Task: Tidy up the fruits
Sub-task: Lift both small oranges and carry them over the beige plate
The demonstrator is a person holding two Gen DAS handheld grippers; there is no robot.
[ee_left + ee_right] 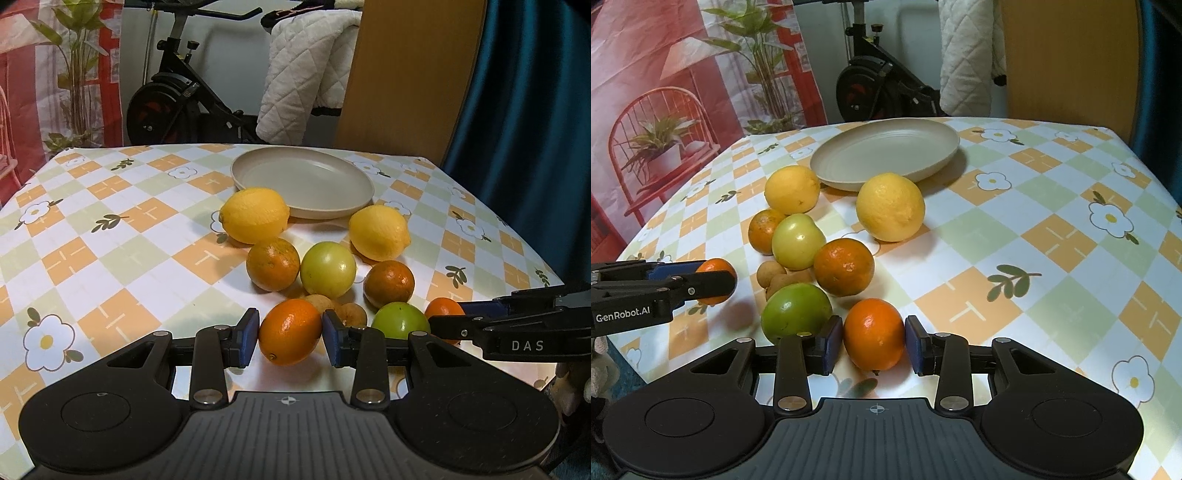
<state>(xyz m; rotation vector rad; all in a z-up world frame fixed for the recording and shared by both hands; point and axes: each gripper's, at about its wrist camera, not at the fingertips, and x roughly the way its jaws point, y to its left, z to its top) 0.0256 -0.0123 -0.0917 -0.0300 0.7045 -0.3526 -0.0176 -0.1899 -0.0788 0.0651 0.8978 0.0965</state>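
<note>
My left gripper is shut on an oval orange, its blue pads pressing both sides at the near end of the fruit pile. My right gripper is shut on a second orange just right of a green fruit. Each gripper also shows from the side in the other view, fingers closed over its orange. Farther back on the tablecloth lie two lemons, two darker oranges, a yellow-green fruit and small brown fruits. An empty beige plate stands behind them.
The table has a checked flower cloth, with bare cloth to the left and right of the pile. Behind the far edge stand an exercise bike, a hanging white quilted cloth and a wooden panel.
</note>
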